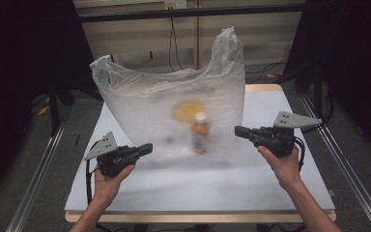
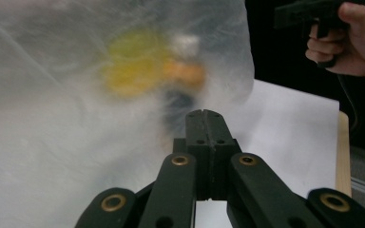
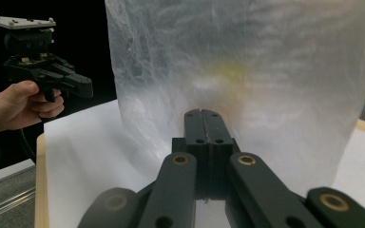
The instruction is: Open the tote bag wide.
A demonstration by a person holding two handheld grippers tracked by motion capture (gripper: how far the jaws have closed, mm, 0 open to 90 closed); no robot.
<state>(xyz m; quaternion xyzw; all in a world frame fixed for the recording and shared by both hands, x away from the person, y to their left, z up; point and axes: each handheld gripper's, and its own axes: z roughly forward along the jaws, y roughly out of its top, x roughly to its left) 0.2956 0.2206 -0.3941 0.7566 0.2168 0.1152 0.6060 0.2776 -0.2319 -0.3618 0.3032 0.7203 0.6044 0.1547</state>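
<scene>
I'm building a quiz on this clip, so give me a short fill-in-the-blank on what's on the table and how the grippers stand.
1. The plastic bag stands upright on the ____ table.
2. Seen blurred through the bag, the bottle has a ____ cap.
3. The jaws of the left gripper are ____.
4. The right gripper points toward the ____.

Missing words: white; white; shut; bag

A table (image 1: pixel 280 193) with a white top and a pale wooden edge carries a big, cloudy plastic bag (image 1: pixel 174 96) standing upright at its middle, toward the far side. Through the bag's film a small bottle (image 1: pixel 200 133) with a white cap shows upright, with a blurred yellow shape (image 1: pixel 189 110) behind it.
</scene>
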